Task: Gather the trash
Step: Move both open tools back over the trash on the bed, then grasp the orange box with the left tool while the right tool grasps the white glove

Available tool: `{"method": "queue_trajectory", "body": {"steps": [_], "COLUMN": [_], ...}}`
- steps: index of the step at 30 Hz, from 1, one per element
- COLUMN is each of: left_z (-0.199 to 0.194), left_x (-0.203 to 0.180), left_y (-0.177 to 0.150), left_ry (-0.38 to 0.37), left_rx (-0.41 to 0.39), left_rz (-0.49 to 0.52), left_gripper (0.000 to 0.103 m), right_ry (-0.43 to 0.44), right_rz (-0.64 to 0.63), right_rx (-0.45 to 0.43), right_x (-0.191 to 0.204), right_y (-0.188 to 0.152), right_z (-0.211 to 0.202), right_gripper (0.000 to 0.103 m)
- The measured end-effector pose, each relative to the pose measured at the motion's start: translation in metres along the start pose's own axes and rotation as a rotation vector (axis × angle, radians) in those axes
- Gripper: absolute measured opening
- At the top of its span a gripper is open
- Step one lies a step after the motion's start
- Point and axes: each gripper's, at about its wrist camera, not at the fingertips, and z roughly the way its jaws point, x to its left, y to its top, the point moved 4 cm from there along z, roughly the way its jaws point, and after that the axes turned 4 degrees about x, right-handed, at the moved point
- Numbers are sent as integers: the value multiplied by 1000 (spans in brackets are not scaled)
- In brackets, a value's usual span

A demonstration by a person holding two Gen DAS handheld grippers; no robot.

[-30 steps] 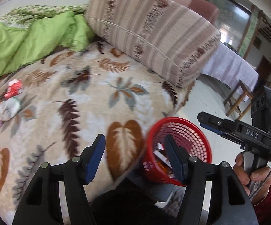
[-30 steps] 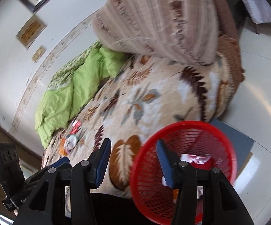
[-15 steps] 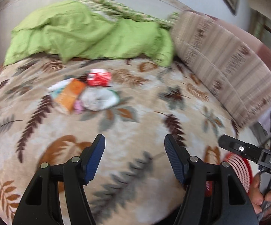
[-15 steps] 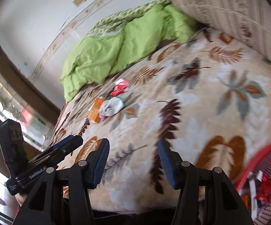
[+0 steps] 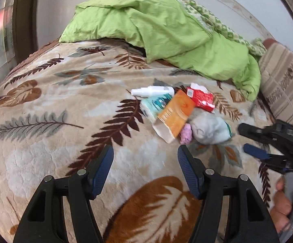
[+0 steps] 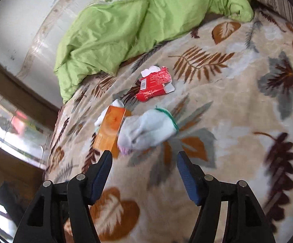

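On the bed [image 5: 45,105], atop the leaf-patterned blanket, a small heap of trash lies just this side of the crumpled green quilt [image 5: 166,30]: a white spray bottle [image 5: 152,90] at the far left, a teal tissue pack [image 5: 156,106] beneath it, an orange carton [image 5: 175,115] lying diagonally across the middle, a torn red packet [image 5: 202,98] at the far right, and a balled white glove [image 5: 209,130] with a scrap of pink [image 5: 186,134] tucked against its left side.

The left tool [image 5: 145,169] hovers over bare blanket, its blue pads spread with nothing between them; the heap lies ahead of it and a little to the right, well apart.

The right tool [image 6: 144,171] has just been opening its jaws, and they stand spread and empty. In its own view the glove [image 6: 146,129] sits directly ahead, just beyond the fingertips, with the carton [image 6: 111,130] touching it on the left and the red packet [image 6: 155,83] farther off, lying apart. In the left view the right tool [image 5: 253,141] comes in from the right, near the glove.

The right hand looks the nearer one, and the glove the likeliest first pick. Its long axis seems to run roughly across the line of approach, so the gap may need to straddle its narrower width. The carton's long axis points nearly toward the right tool.
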Motion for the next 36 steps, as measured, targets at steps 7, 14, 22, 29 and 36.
{"method": "queue_trajectory", "body": {"steps": [7,14,22,29,36], "left_z": [6,24,62,99,103], "left_x": [2,-18,-48,-68,-66], "left_y": [8,25,44,50,48], "left_ry": [-26,0,30,113,59], "left_rx": [-2,-27,10,54,67], "left_rz": [0,80,191,286,294], "left_gripper": [65,74,74,63,40], "right_ry": [-42,44,12,4,11], "right_rz": [140,162,128,81,68], "right_rx": [28,-23,-125,-155,-156], "right_x": [-8,-13,-24,-20,-19], "right_y": [25,27,23,26,31], "right_z": [69,58,16,8,12], "right_gripper": [69,12,12,12,12]}}
